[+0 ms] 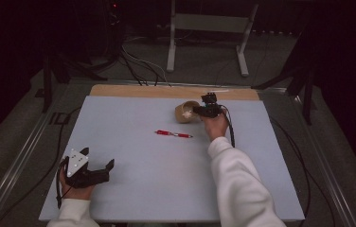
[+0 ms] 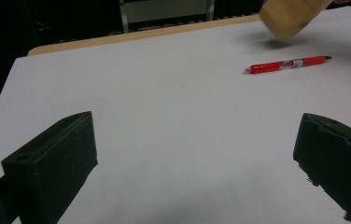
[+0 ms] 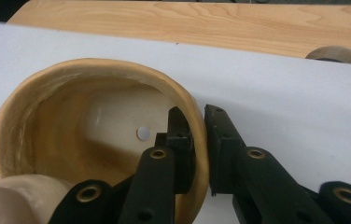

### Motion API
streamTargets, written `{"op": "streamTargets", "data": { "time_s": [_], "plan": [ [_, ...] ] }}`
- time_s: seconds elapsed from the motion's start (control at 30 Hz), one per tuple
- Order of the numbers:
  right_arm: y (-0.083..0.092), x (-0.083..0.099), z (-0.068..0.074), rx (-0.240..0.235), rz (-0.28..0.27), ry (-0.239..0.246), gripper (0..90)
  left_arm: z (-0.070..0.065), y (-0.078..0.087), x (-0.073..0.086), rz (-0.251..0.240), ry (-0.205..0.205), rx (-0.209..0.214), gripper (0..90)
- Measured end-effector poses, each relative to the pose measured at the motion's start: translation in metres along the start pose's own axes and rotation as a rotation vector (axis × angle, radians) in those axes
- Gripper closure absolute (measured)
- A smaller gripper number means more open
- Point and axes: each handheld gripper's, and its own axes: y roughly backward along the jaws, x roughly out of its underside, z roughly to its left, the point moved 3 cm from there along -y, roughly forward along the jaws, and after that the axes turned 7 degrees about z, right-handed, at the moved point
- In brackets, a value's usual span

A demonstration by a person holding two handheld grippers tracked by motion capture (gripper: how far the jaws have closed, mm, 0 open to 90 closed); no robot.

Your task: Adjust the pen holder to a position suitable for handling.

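Already the right gripper has its jaws clamped on the cup's wall, at the tabletop's twelve o'clock edge; the pen lies at the cup's six o'clock, long axis three-to-nine. Left gripper rests open, farther off.

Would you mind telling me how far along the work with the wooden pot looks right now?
Done: the right gripper is shut on the wooden pot, one finger inside its rim and one outside. In hand: the pot hangs tilted above the table, its shadow beneath it. Left: the red pen lies untouched mid-table, and the left gripper rests open near the front edge.
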Motion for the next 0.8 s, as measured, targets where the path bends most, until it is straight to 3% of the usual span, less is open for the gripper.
{"op": "streamTargets", "data": {
  "time_s": [0.13,0.33,0.43,0.57,0.8],
  "plan": [
    [0.019,0.009,0.008,-0.004,0.010,0.080,82.2,0.000,-0.001,0.000,0.004,0.000,-0.001,0.1],
    [0.039,0.026,0.028,-0.057,0.046,0.166,82.0,-0.001,-0.001,0.000,0.008,-0.003,-0.001,0.1],
    [0.046,0.035,0.038,-0.103,0.083,0.194,82.0,-0.002,-0.002,0.001,0.011,-0.003,0.003,0.1],
    [0.054,0.048,0.052,-0.129,0.114,0.255,81.9,-0.002,-0.002,0.001,0.011,-0.005,0.002,0.1],
    [0.056,0.070,0.070,-0.149,0.174,0.337,81.9,-0.003,-0.003,0.001,0.016,-0.004,0.005,0.2]
  ]
}}
